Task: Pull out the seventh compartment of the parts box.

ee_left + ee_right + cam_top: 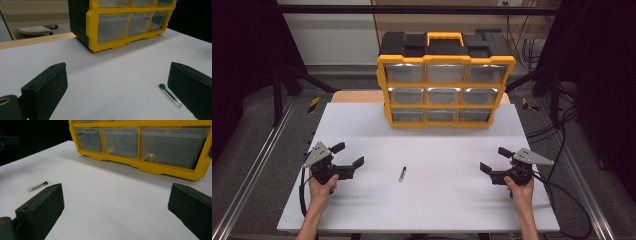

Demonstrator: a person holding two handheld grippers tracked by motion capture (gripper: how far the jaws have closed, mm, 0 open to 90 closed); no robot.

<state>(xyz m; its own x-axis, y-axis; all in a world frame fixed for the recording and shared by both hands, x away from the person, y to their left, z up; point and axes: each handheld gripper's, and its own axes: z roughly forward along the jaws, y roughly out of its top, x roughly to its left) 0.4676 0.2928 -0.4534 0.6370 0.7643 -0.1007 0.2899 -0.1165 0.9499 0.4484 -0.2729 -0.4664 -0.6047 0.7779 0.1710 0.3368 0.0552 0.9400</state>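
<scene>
A small clear vial with a black cap (402, 173) lies flat on the white table (422, 200), midway between both hands. In the left gripper view the vial (171, 95) rests just inside the right jaw; in the right gripper view the vial (37, 186) lies beyond the left jaw. My left gripper (348, 154) stands open at the table's left, empty. Open and empty too, my right gripper (495, 159) is at the table's right. A yellow and black drawer cabinet (444, 80) with clear drawers stands at the table's far middle.
The cabinet (125, 22) has three rows of shut clear drawers and a yellow handle on top. A wooden strip (35, 40) runs along the table's far edge. Metal rails and cables flank the table on both sides.
</scene>
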